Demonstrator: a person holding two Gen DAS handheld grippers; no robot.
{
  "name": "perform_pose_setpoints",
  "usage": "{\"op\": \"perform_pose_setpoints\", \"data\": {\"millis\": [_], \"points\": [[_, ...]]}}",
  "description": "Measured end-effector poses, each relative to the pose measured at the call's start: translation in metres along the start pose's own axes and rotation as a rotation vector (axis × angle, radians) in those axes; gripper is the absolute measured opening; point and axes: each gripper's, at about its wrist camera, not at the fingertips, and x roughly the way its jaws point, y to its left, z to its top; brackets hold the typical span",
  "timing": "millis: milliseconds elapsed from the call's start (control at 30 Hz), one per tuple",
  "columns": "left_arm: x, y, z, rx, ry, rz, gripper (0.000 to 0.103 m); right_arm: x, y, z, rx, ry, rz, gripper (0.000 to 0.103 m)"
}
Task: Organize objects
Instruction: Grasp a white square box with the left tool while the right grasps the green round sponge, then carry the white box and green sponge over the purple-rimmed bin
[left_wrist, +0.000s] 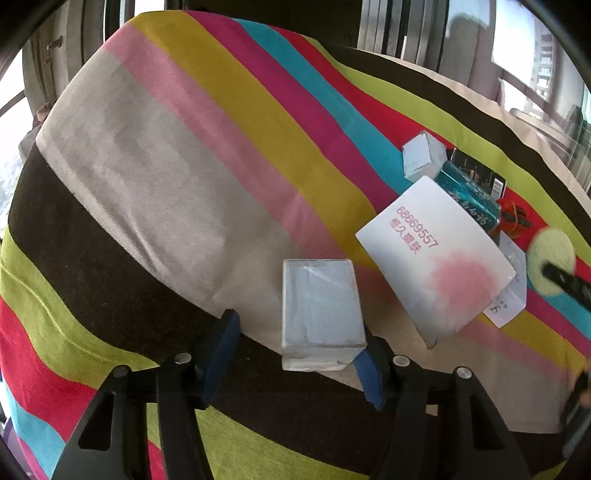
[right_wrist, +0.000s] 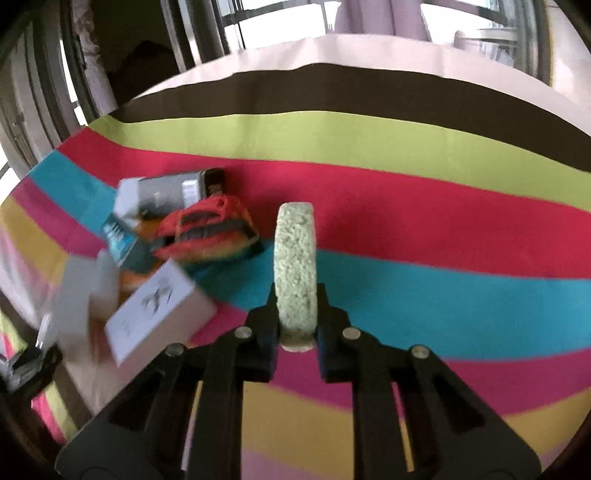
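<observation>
My left gripper (left_wrist: 295, 350) is open, its blue-padded fingers on either side of a pale grey box (left_wrist: 319, 314) on the striped cloth; the right finger is close to the box, the left finger apart from it. My right gripper (right_wrist: 295, 321) is shut on a pale green round sponge (right_wrist: 295, 273), held on edge above the cloth; the sponge also shows in the left wrist view (left_wrist: 550, 264). A pile lies to the sponge's left: a white box with pink print (left_wrist: 436, 258), a teal box (left_wrist: 469, 199), a small grey box (left_wrist: 423, 157), a red item (right_wrist: 207, 230).
The striped cloth (left_wrist: 166, 166) covers the whole table. Another white box with black print (right_wrist: 155, 314) lies at the near edge of the pile. Windows and railings stand beyond the table's far edge.
</observation>
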Motion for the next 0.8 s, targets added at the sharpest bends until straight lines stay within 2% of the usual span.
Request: {"op": "perform_pose_setpoints", "data": {"millis": [200,267,433,600,667,733,800], "points": [[0.0,-0.002,-0.006,-0.024,-0.008,0.001,0.044,-0.042,-0.006,-0.043,0.011,0.021,0.065,0.019],[-0.002,0.002,-0.008,-0.036,-0.012,-0.006,0.036,-0.058,-0.004,-0.056,0.018,0.024,0.077,0.019],[-0.005,0.011,-0.01,-0.063,-0.018,-0.036,0.036,-0.086,0.006,-0.086,0.033,0.022,0.099,0.019],[-0.01,0.016,-0.013,-0.068,-0.019,-0.053,0.036,-0.102,0.019,-0.097,0.007,0.042,0.122,0.019],[-0.009,0.008,-0.015,-0.06,-0.018,-0.064,0.036,-0.105,0.029,-0.103,-0.01,0.051,0.125,0.019],[0.004,-0.002,0.001,-0.058,-0.018,-0.066,0.036,-0.114,0.032,-0.11,-0.018,0.056,0.129,0.019],[-0.004,-0.005,-0.004,-0.031,-0.031,-0.054,0.036,-0.123,0.038,-0.116,-0.028,0.061,0.133,0.019]]}}
